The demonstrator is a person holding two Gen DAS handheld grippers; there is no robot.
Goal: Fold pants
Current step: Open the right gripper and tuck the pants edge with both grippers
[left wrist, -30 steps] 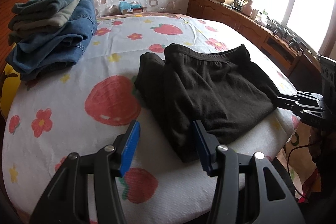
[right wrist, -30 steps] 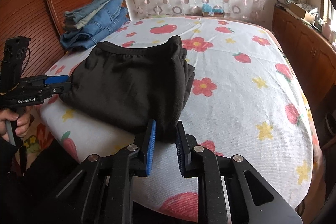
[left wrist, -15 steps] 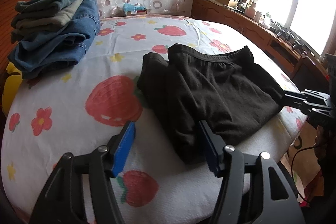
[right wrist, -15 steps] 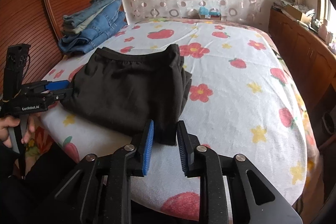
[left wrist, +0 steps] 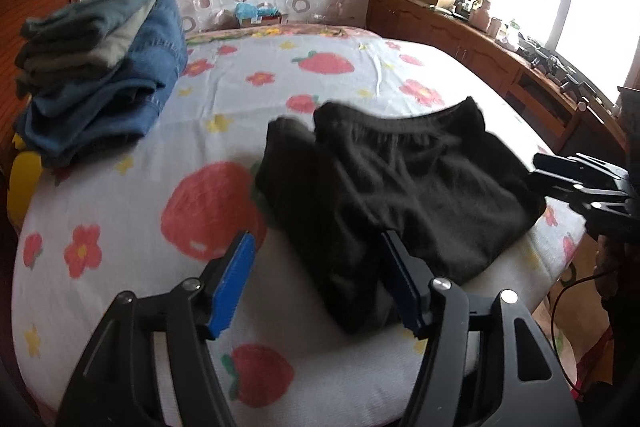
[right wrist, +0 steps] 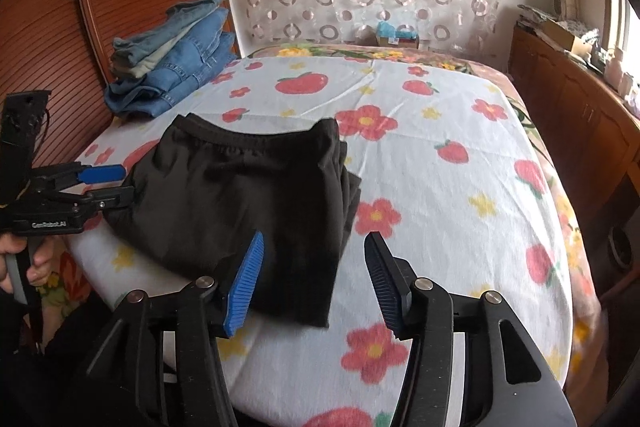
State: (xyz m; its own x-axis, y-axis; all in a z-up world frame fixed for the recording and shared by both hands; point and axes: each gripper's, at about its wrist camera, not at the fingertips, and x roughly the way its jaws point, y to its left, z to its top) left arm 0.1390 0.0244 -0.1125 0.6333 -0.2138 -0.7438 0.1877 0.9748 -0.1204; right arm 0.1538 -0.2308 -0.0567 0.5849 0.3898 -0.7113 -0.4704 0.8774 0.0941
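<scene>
The black pants (right wrist: 248, 203) are seen folded near the bed's (right wrist: 440, 187) front edge, with nothing gripped: the left hand-held gripper (left wrist: 316, 279) is held open, the right hand-held gripper (right wrist: 314, 281) is opening (a corner lies between its jaws).

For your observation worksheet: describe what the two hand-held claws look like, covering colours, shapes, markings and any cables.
Both claws are black, with angular cut-out arms and silver pivot bolts. The left claw and right claw carry ribbed blue pads. White lettering, too small to read surely, marks the left claw's body in the right wrist view. A thin dark cable hangs near the right claw.
</scene>
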